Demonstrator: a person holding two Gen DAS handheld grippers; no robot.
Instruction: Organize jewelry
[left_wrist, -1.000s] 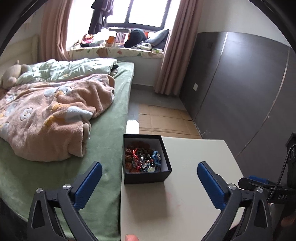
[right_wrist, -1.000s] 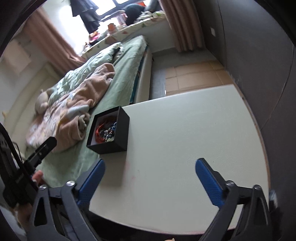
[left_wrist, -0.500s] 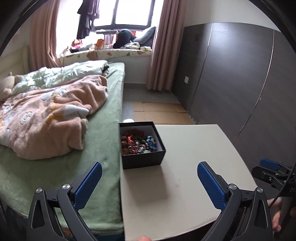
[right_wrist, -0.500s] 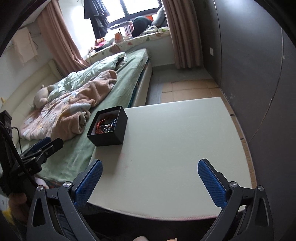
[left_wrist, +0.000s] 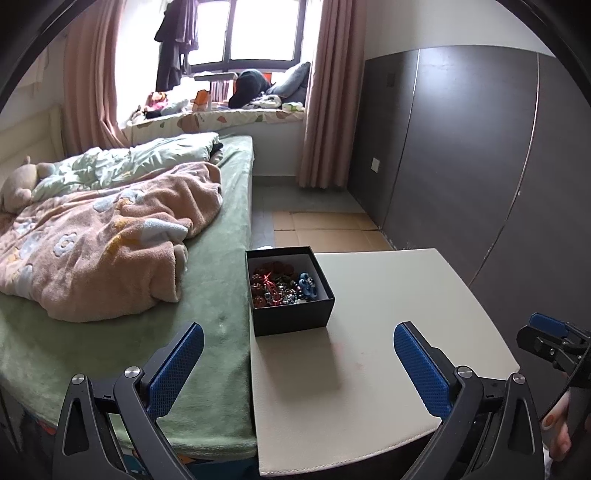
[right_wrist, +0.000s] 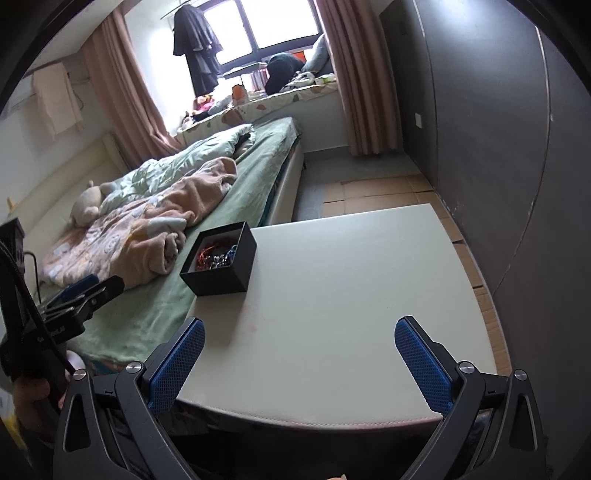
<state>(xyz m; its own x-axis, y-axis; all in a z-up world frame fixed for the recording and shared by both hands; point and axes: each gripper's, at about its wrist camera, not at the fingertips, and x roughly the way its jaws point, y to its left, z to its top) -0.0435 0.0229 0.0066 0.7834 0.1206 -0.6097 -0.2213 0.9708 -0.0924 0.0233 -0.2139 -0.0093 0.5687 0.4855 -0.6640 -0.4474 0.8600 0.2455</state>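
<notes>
Both the left gripper (left_wrist: 298, 360) and the right gripper (right_wrist: 300, 356) hung back with jaws wide and empty, probably for a clear view of the jewelry (left_wrist: 282, 284) heaped in the black box (left_wrist: 291, 317) at the surface's (left_wrist: 369, 369) bedside corner.

No legible text anywhere

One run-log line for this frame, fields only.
left gripper: open, empty | right gripper: open, empty | jewelry: heaped in black box | box: table corner by bed
</notes>
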